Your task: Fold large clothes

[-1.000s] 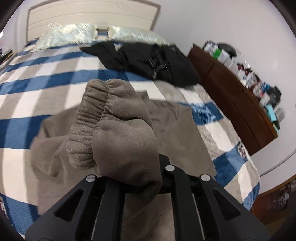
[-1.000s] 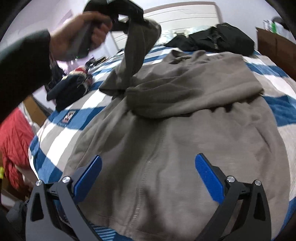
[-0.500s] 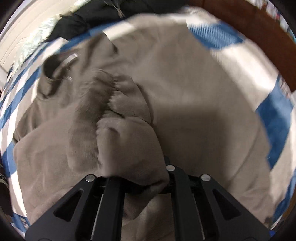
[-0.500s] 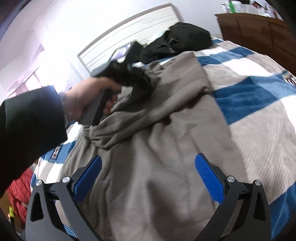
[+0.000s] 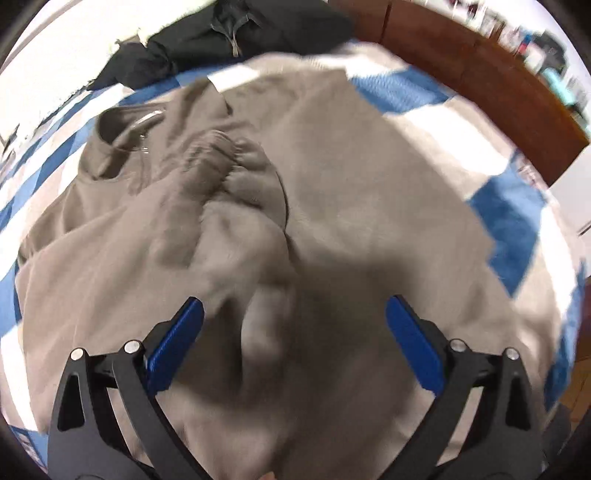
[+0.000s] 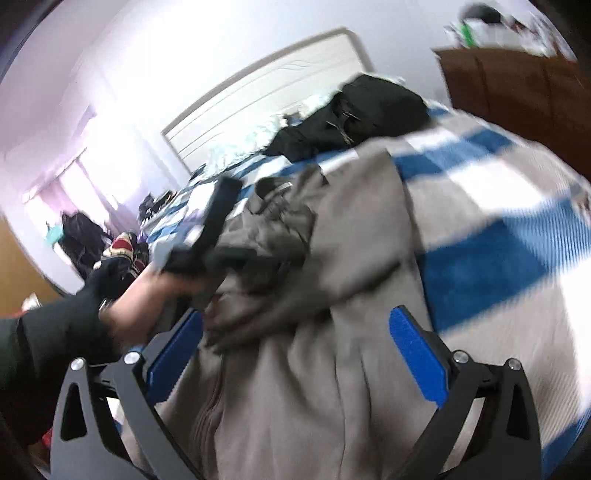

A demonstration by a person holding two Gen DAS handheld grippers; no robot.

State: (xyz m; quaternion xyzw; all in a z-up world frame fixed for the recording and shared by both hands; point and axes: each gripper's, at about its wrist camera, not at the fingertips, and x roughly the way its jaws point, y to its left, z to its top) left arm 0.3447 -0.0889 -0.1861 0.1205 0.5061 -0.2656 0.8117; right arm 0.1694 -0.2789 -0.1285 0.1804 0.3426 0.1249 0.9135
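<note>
A large grey-brown zip sweatshirt (image 5: 369,184) lies spread on the bed. Its sleeve, with a ribbed cuff (image 5: 229,158), is laid across the chest near the collar. My left gripper (image 5: 293,314) hovers just above this sleeve, jaws opening wide; loose sleeve fabric lies beneath and between the blue pads (image 5: 177,339), which do not press it. In the right wrist view the sweatshirt (image 6: 351,258) fills the middle, and a hand in a dark sleeve holds the left gripper (image 6: 207,254) over it. My right gripper (image 6: 295,321) stands open above the sweatshirt's lower part, holding nothing.
The bed has a blue, white and beige checked cover (image 5: 517,221). A black jacket (image 5: 240,29) lies near the pillows by the white headboard (image 6: 266,92). A brown dresser (image 5: 480,74) with clutter on top stands along the bed's right side. More clothes (image 6: 118,254) are piled at the left.
My left gripper came down onto the sweatshirt and went from shut on the sleeve to wide open; the sleeve now rests on the chest. The right gripper swung sideways and stayed open.
</note>
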